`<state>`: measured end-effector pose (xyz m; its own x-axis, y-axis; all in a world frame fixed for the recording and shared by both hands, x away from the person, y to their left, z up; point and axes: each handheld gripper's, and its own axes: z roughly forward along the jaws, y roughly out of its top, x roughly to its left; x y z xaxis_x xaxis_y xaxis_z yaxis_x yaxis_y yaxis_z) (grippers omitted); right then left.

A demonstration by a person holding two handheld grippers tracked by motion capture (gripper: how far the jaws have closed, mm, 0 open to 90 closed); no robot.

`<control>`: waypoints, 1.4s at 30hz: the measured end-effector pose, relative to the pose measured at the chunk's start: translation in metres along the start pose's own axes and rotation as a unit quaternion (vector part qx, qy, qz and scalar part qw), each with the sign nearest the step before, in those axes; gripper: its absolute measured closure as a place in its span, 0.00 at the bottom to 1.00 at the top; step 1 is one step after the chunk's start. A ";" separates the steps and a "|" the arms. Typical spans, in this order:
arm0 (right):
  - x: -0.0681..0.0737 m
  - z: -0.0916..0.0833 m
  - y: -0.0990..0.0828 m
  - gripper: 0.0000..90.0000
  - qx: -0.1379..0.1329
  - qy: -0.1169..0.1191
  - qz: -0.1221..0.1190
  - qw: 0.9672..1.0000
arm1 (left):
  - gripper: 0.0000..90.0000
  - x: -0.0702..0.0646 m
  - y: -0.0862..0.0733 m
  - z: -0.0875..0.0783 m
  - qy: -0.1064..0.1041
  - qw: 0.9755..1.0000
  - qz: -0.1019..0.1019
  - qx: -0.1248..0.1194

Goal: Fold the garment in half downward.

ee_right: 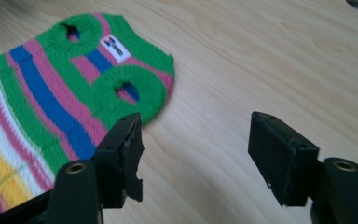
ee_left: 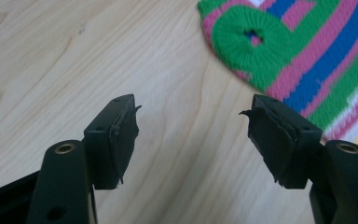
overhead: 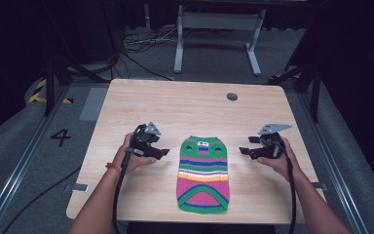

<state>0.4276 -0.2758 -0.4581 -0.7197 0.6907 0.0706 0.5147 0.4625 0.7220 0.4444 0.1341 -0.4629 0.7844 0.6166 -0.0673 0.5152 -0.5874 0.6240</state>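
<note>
Looking down from the high view, a striped knitted pet sweater (overhead: 203, 174) lies flat near the front middle of the wooden table (overhead: 185, 100), neck end pointing away from the person, and nothing has touched it yet. The left gripper (overhead: 162, 152) sits just off its left side, jaws spread and empty; the right gripper (overhead: 244, 151) mirrors it on the other side, jaws likewise apart with nothing between them. By my reading the job, probably a fold or a lift of the garment, has not begun: both tools are lined up at the upper corners and every step is left. A small round grommet (overhead: 232, 96) sits in the tabletop far from the action. Over to the left gripper view: the pads (ee_left: 121, 140) stand wide apart above bare wood, and the sweater (ee_left: 307, 51) with one green leg-hole ring lies ahead to the right, its far part cut off by the frame edge. Now the right gripper view: jaws wide again, the sweater (ee_right: 51, 93) ahead to the left, two green rings and a small white label (ee_right: 114, 48) visible, though its print is too small to read. Whether the knit is one layer or doubled I cannot tell.
</note>
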 end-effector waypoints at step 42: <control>0.013 0.090 0.052 0.93 0.065 0.046 0.002 0.997 | 0.92 -0.010 0.063 0.078 -0.018 0.999 0.013 0.026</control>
<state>0.4871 -0.1928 -0.4814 -0.7547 0.6409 0.1403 0.5691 0.5331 0.6261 0.4960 0.0498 -0.4832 0.8094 0.5818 -0.0800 0.5110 -0.6305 0.5842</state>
